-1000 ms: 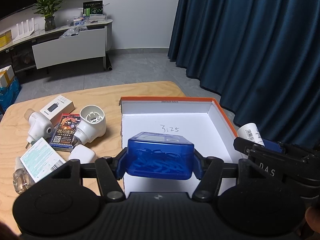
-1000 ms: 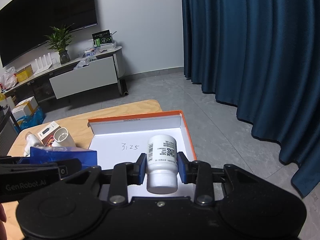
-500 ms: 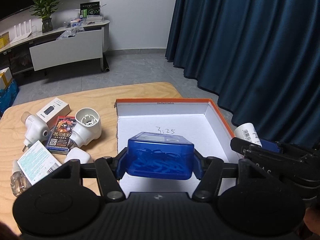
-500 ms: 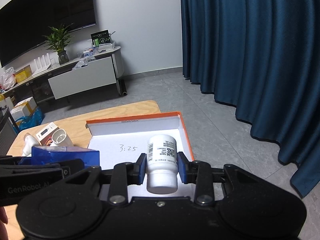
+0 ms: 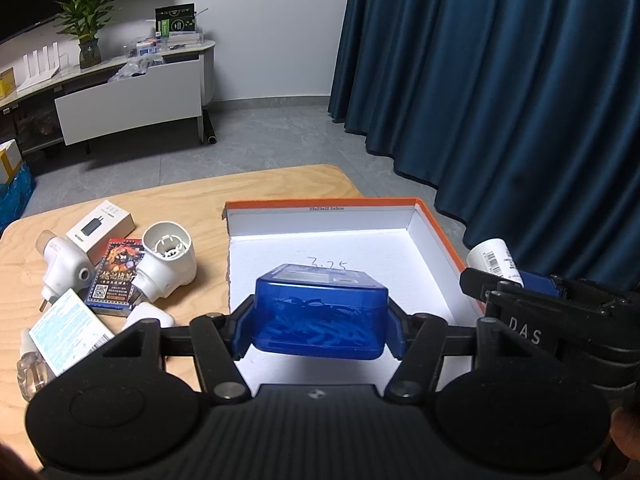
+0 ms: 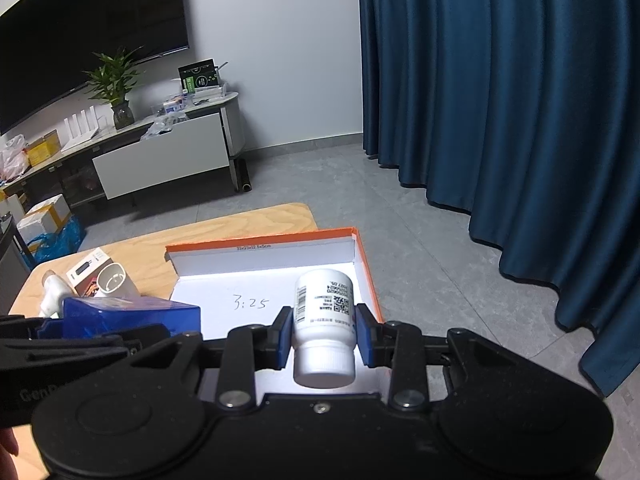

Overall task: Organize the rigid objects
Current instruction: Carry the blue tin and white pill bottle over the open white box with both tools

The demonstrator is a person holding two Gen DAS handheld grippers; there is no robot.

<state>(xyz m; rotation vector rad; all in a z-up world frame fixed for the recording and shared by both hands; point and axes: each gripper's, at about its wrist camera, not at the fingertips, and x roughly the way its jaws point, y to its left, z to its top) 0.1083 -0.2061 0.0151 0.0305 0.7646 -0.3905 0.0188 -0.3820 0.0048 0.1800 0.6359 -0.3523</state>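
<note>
**A:** What do you see, starting from the left?

**B:** Left of the tray (image 5: 436, 222), on the wooden table (image 5: 192, 200), I have loose things: a clear little bottle (image 5: 28, 372), a pale green-printed box (image 5: 66, 330), two white plug-in units (image 5: 168, 258), a card pack (image 5: 116, 276) and a white charger box (image 5: 100, 226).

**A:** And your left gripper?

**B:** My left gripper (image 5: 320, 320) is pinching a blue see-through plastic box (image 5: 320, 312) by its two ends, above the tray's near part. It has a lighter lid and blue pieces inside.

**A:** The tray itself?

**B:** White inside, orange rim, with "3:25" handwritten on its floor.

**A:** Right side?

**B:** My right gripper (image 6: 324, 336) is clamped on a white pill bottle (image 6: 324, 320), above the tray's right part. It points away from me, cap nearest the camera, its label showing a barcode and small print.
</note>
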